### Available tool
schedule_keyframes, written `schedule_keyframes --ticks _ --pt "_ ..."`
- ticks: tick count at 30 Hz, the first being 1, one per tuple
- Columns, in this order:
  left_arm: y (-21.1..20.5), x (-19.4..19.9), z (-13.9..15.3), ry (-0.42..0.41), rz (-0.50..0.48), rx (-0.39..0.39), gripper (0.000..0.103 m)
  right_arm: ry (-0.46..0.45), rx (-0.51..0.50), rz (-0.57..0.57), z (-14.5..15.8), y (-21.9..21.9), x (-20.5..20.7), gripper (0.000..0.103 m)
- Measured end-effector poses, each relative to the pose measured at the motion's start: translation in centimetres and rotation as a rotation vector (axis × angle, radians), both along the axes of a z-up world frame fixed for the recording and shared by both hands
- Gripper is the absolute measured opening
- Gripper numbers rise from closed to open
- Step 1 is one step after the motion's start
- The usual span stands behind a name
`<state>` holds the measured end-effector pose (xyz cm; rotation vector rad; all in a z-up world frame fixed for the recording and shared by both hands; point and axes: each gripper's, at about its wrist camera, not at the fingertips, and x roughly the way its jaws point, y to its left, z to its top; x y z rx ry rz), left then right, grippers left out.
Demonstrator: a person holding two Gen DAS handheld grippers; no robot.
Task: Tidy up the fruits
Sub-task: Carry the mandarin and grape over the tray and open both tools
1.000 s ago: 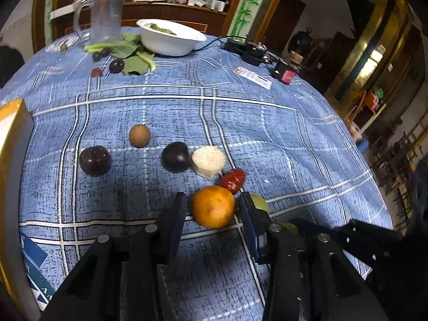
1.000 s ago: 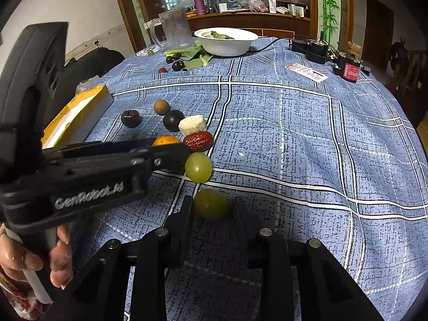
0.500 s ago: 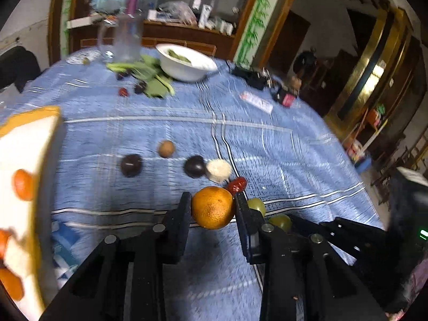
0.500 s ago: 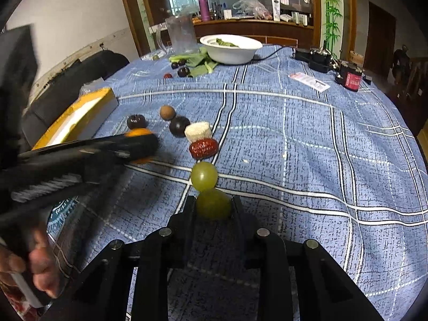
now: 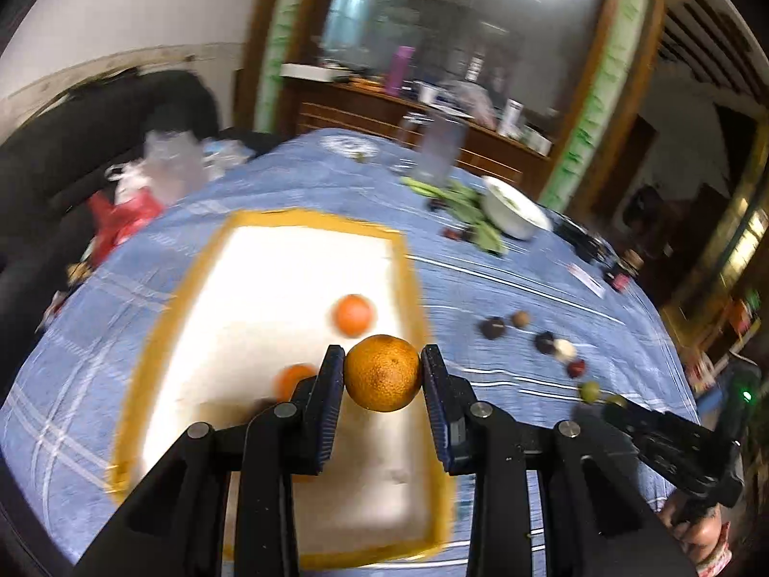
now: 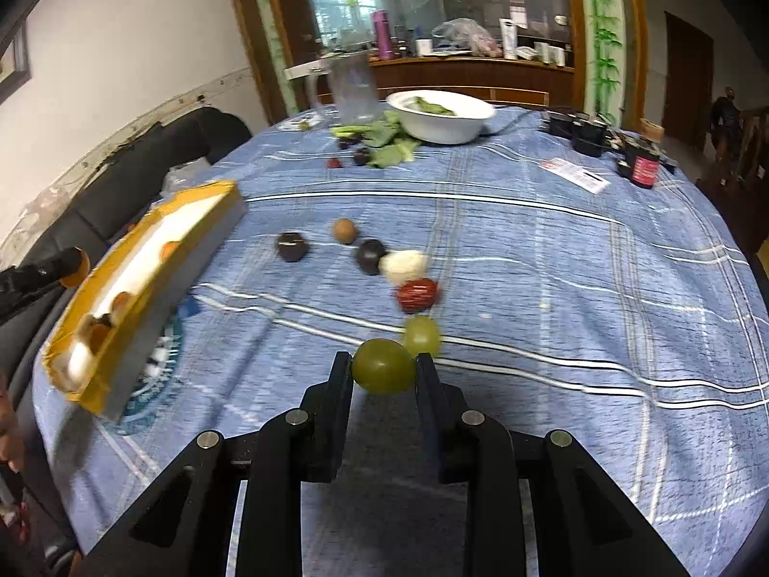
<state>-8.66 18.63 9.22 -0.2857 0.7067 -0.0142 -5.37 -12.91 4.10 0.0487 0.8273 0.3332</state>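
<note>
Our left claw grips the orange across its middle, above the tray at the bench's left edge: firm, light. Our right claw pinches a grape, soft and slippery.

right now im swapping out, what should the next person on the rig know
Left gripper: shut on an orange, held over the yellow box.
Right gripper: shut on a green grape, by the table.
Done: two oranges visible in the box in the left view.
Left on the cloth: second grape, red date, white piece, two dark plums, brown fruit.
Next, probably: drop the orange in the box, then bring the grape over.
</note>
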Motion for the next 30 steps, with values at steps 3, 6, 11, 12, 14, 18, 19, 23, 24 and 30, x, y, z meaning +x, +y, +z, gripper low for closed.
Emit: schedule_keyframes --ticks 3,6,11,12,14,18,19,23,24,30 --pt "2.4 -0.6 -0.7 0.016 0.049 -0.028 0.031 -0.013 -0.015 0.054 0.9 2.6 -0.7 0.028" --pt "4.0 -1.0 -1.6 0.037 0.076 -0.047 0.031 -0.037 -0.028 0.11 2.0 5.5 -1.3 0.028" --pt "4.8 -1.8 -2.6 0.063 0.107 -0.011 0.032 -0.054 -0.031 0.198 3.2 10.0 -1.7 0.028" --pt "5.1 -1.9 -2.8 0.065 0.118 0.006 0.032 -0.051 -0.024 0.214 3.4 10.8 -1.5 0.028" --pt "5.5 -2.2 -2.9 0.066 0.136 0.037 0.032 -0.04 -0.007 0.246 3.7 12.2 -1.3 0.028" --pt "6.5 -2.6 -3.2 0.072 0.163 0.05 0.032 -0.02 0.023 0.313 4.1 15.3 -1.4 0.029" --pt "6.8 -2.6 -3.4 0.077 0.167 0.044 0.032 -0.014 0.028 0.33 4.1 16.0 -1.4 0.029" --pt "7.8 -2.6 -4.0 0.1 0.184 0.028 0.032 -0.003 0.014 0.382 3.7 19.2 -1.7 0.029" --pt "7.9 -2.5 -4.1 0.104 0.184 0.022 0.032 -0.001 0.005 0.393 3.4 19.9 -1.7 0.029" --pt "7.8 -2.4 -4.6 0.11 0.173 0.013 0.032 0.013 -0.043 0.42 2.5 23.3 -0.5 0.029"
